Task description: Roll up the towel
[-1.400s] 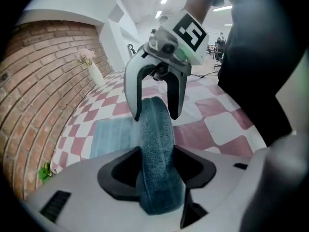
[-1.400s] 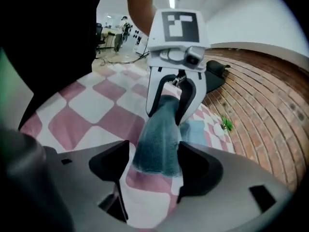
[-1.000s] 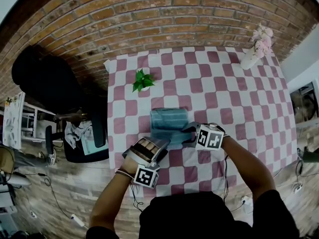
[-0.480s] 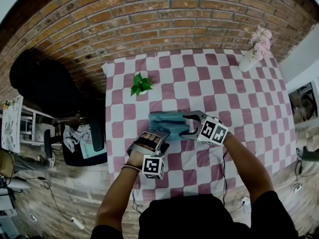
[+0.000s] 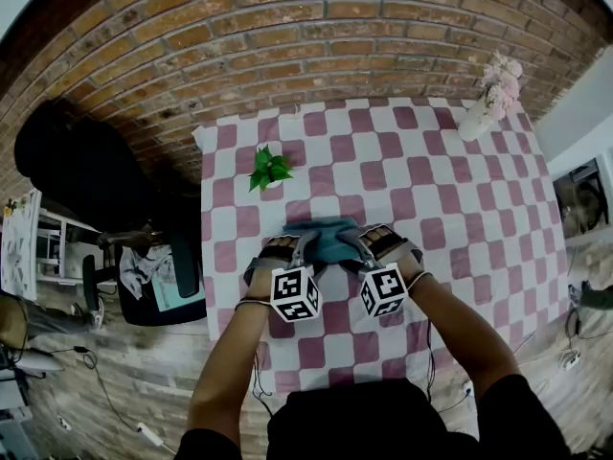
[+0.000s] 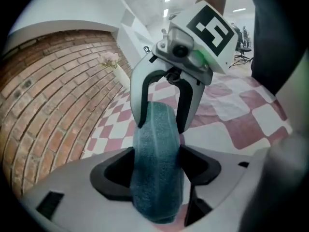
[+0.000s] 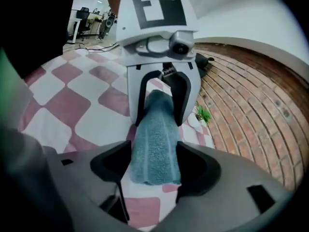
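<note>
A teal towel (image 5: 322, 234) lies as a thick roll across the pink-and-white checked table (image 5: 450, 209). My left gripper (image 5: 299, 249) holds the roll's left end and my right gripper (image 5: 351, 247) the right end, so they face each other along it. In the left gripper view the roll (image 6: 157, 178) fills the gap between my jaws, with the right gripper (image 6: 161, 124) straddling its far end. The right gripper view shows the roll (image 7: 155, 151) pressed between both pads, the left gripper (image 7: 159, 117) beyond. Both pairs of jaws have just been opening, with the roll between them.
A small green plant (image 5: 268, 168) in a white pot stands behind the towel to the left. A white vase of pink flowers (image 5: 490, 94) is at the table's far right corner. A brick wall backs the table; a black chair (image 5: 163, 276) stands left of it.
Both grippers closed in on the towel's two ends and rolled their wrists until the marker cubes face the camera. The towel went from a flat folded pad to a narrower roll.
</note>
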